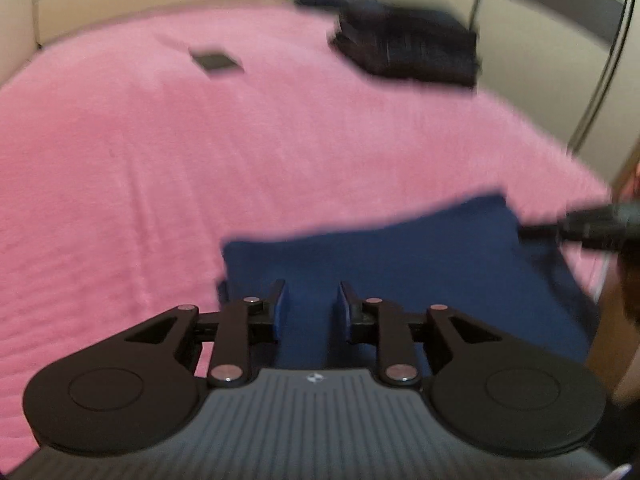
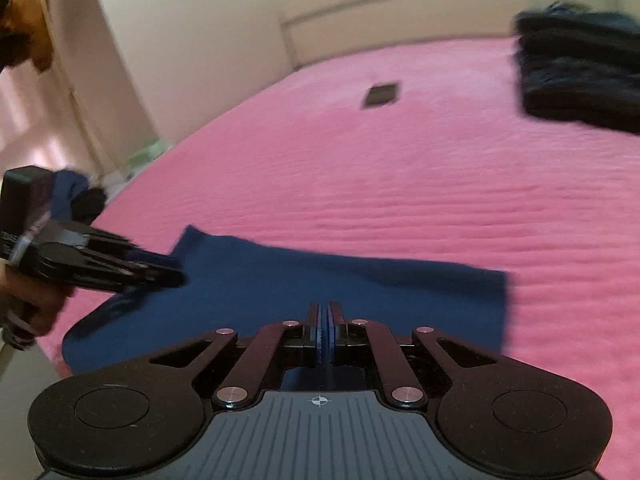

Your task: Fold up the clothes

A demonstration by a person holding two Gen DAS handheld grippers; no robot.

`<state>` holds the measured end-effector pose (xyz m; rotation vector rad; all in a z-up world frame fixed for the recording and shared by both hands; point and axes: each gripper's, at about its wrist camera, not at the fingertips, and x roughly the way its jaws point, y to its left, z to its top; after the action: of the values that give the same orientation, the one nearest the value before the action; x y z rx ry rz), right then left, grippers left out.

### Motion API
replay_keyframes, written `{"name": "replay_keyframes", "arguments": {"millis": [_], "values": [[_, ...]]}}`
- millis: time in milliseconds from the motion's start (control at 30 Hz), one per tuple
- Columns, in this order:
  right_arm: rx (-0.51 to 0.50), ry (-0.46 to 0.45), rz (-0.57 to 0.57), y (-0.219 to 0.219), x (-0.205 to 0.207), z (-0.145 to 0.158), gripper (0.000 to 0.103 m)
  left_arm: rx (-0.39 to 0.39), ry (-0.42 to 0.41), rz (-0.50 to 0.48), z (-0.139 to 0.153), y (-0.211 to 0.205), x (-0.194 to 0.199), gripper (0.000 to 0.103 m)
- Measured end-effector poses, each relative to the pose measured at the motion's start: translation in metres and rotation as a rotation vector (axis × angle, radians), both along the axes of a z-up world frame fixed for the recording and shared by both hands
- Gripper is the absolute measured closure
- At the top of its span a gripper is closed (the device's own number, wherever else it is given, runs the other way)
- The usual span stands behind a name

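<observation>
Navy cloth (image 1: 400,256) folded flat into a rough rectangle, lying at the near edge of a pink bed (image 1: 200,152), left gripper (image 1: 310,300) above it with jaws apart and nothing between, right gripper (image 2: 324,320) over its near edge, jaws together, empty

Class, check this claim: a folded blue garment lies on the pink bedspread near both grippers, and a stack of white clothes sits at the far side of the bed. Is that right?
Not quite. The stack of clothes at the far side is dark, nearly black, not white; the left wrist view shows it. The folded blue garment does lie on the pink bedspread near both grippers.
</observation>
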<state>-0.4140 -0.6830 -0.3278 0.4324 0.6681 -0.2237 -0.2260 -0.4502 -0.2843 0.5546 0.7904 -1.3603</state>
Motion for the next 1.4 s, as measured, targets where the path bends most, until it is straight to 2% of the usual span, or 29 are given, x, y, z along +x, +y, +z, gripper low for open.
{"name": "replay_keyframes", "arguments": {"millis": [100,233,367,433,533,700,767,833,933,1067,1133,1200,1333,1400], "values": [[-0.043,0.038,0.023,-0.019,0.018,-0.013,0.098,0.022,-0.008,0.011,-0.010,-0.009,0.003,0.079],[-0.082,0.048,-0.030,-0.058,-0.001,-0.022,0.098,0.033,-0.003,0.002,-0.010,-0.012,0.009,0.078],[-0.104,0.047,-0.126,-0.087,-0.038,-0.020,0.098,0.025,0.004,-0.003,-0.013,-0.013,0.013,0.078],[-0.138,0.083,-0.209,-0.088,-0.049,-0.015,0.097,0.021,-0.006,0.003,-0.015,-0.017,0.012,0.078],[-0.110,0.026,-0.233,-0.070,-0.070,0.001,0.097,0.033,-0.050,0.015,-0.014,-0.024,0.004,0.079],[-0.021,-0.092,-0.153,-0.002,-0.100,0.020,0.097,0.011,-0.111,0.023,0.005,-0.008,-0.016,0.081],[0.031,-0.083,-0.122,0.020,-0.108,0.010,0.095,-0.023,-0.116,0.024,0.015,0.009,-0.026,0.081],[0.029,-0.041,-0.117,0.035,-0.115,-0.006,0.094,-0.067,-0.071,0.023,0.020,0.032,-0.036,0.081],[0.003,-0.050,-0.177,0.038,-0.138,-0.013,0.094,-0.081,-0.050,0.042,0.015,0.055,-0.047,0.080],[-0.024,-0.007,-0.295,0.036,-0.151,-0.002,0.094,-0.091,-0.041,0.083,0.009,0.082,-0.059,0.080],[-0.056,-0.035,-0.271,0.043,-0.149,0.005,0.094,-0.121,-0.035,0.128,0.019,0.094,-0.065,0.082],[-0.071,-0.045,-0.237,0.045,-0.138,0.005,0.094,-0.151,-0.031,0.123,0.024,0.101,-0.074,0.082],[-0.074,-0.010,-0.169,0.038,-0.106,-0.005,0.094,-0.120,-0.047,0.109,0.009,0.097,-0.084,0.081],[-0.068,-0.017,-0.172,0.020,-0.099,-0.013,0.094,-0.124,-0.048,0.113,0.005,0.095,-0.082,0.081]]}}
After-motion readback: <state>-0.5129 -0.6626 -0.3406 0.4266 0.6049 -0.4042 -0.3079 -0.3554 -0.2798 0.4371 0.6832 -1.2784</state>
